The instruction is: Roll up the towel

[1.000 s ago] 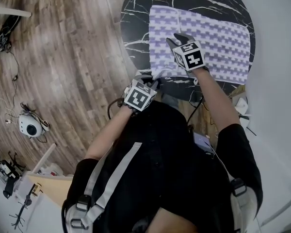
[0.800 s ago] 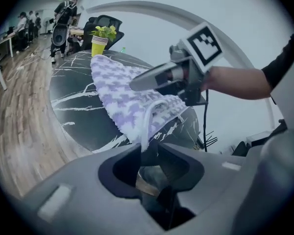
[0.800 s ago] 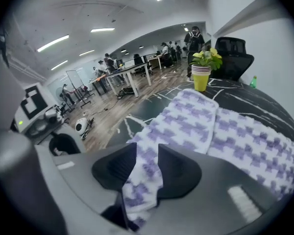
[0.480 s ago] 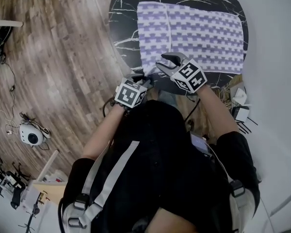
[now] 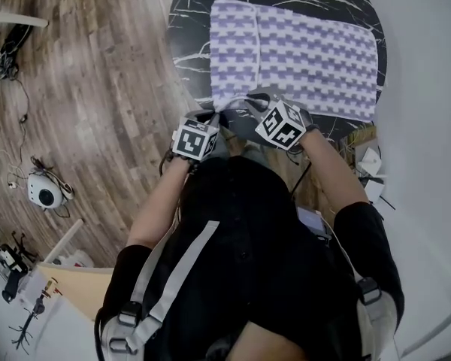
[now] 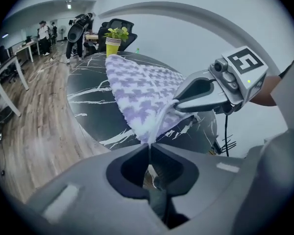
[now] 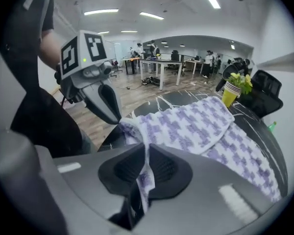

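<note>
A purple-and-white checked towel (image 5: pixel 301 51) lies spread flat on the round black marble table (image 5: pixel 192 43). Both grippers are at its near left corner, close together at the table's near edge. My left gripper (image 5: pixel 214 116) is shut on the corner, and the cloth edge (image 6: pixel 146 126) rises pinched between its jaws (image 6: pixel 149 143). My right gripper (image 5: pixel 253 102) sits just to the right on the same near edge. Its jaws (image 7: pixel 146 148) are closing with a fold of towel (image 7: pixel 143 131) pressed between them. The held corner is lifted off the table.
A yellow pot with a green plant (image 6: pixel 112 40) stands at the table's far edge beyond the towel. Wooden floor (image 5: pixel 98 66) lies to the left, with a small white device (image 5: pixel 45 194) and cables. A pale wall (image 5: pixel 428 89) runs along the right.
The right gripper slid left from on top of the towel to its near edge beside the left gripper, rolled, and closed on the cloth. The left gripper stayed at the corner.
</note>
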`<state>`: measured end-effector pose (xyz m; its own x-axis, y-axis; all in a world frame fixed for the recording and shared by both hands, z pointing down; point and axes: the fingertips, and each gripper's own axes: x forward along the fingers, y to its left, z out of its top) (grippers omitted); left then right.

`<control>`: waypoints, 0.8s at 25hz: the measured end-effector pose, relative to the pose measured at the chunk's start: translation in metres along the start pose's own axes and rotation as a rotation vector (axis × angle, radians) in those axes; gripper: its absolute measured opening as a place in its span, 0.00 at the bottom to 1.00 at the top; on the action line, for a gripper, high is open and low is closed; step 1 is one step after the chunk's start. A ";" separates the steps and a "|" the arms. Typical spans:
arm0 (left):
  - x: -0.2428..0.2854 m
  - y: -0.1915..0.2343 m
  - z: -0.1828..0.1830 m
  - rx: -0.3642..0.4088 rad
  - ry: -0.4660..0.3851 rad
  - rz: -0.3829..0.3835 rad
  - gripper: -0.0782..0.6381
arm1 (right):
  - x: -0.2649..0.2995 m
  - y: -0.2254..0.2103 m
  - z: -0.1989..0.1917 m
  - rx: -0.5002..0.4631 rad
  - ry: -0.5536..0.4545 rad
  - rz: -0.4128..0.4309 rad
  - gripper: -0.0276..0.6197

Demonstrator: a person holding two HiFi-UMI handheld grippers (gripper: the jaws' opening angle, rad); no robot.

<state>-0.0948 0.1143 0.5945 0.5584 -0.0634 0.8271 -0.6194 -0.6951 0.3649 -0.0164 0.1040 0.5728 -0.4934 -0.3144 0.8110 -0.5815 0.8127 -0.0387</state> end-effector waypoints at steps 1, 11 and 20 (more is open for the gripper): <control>-0.001 0.000 -0.001 -0.006 -0.002 0.021 0.14 | -0.001 0.002 -0.003 -0.028 0.002 -0.001 0.09; -0.010 -0.021 -0.009 -0.062 -0.006 0.116 0.12 | -0.026 0.010 -0.026 -0.140 -0.005 0.061 0.09; -0.022 -0.023 0.015 -0.184 -0.131 0.156 0.20 | -0.045 0.008 -0.033 -0.125 -0.027 0.106 0.22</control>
<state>-0.0844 0.1207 0.5610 0.5076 -0.2603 0.8214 -0.7868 -0.5287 0.3187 0.0225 0.1407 0.5550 -0.5657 -0.2355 0.7902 -0.4408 0.8963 -0.0485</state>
